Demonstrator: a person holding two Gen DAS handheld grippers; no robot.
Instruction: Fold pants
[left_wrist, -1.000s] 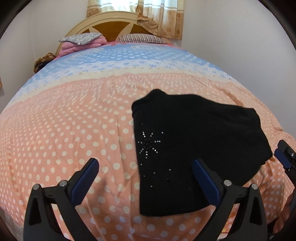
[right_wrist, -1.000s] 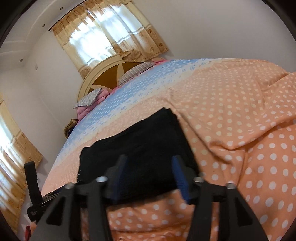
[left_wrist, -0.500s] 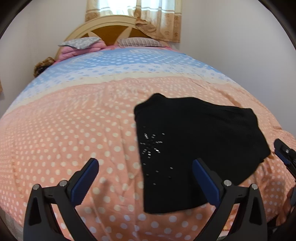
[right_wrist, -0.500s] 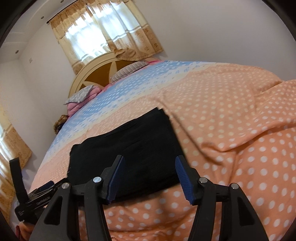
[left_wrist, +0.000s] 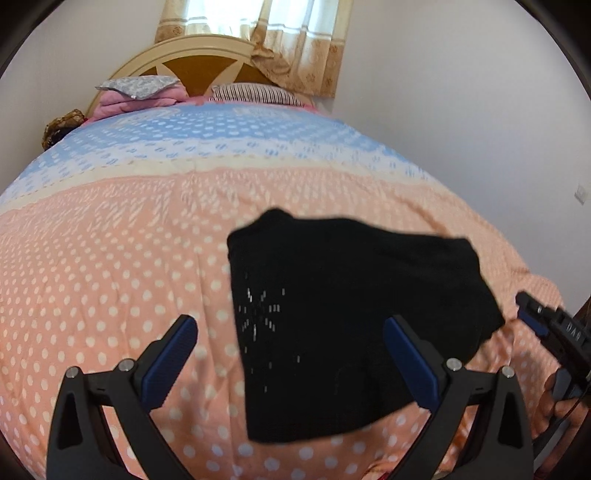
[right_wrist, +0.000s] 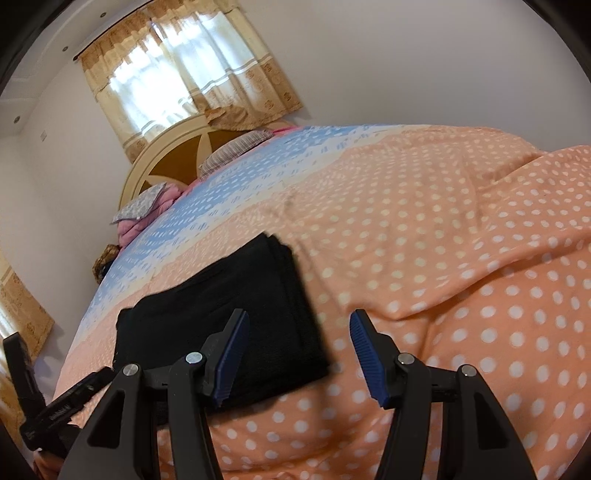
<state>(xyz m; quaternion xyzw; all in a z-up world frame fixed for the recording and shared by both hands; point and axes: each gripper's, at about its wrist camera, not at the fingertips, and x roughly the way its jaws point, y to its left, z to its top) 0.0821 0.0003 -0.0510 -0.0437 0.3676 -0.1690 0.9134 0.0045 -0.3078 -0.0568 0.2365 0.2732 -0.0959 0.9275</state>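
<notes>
The black pants (left_wrist: 343, 317) lie folded into a compact rectangle on the orange polka-dot bedspread (left_wrist: 110, 258), with a sparkly star pattern near their left edge. My left gripper (left_wrist: 290, 362) is open and empty, held above the near part of the pants. In the right wrist view the pants (right_wrist: 229, 317) lie ahead and to the left. My right gripper (right_wrist: 297, 358) is open and empty, above the pants' right edge. The right gripper also shows at the right edge of the left wrist view (left_wrist: 554, 332).
The bedspread turns blue toward the headboard (left_wrist: 207, 55), where pillows (left_wrist: 255, 94) and a pink blanket (left_wrist: 129, 103) lie. White walls stand on the right. A raised fold of bedspread (right_wrist: 517, 221) lies to the right of the pants.
Both grippers have pulled back and lifted a little from the folded pants. The right gripper has shifted right and opened wider. The pants have not moved.
</notes>
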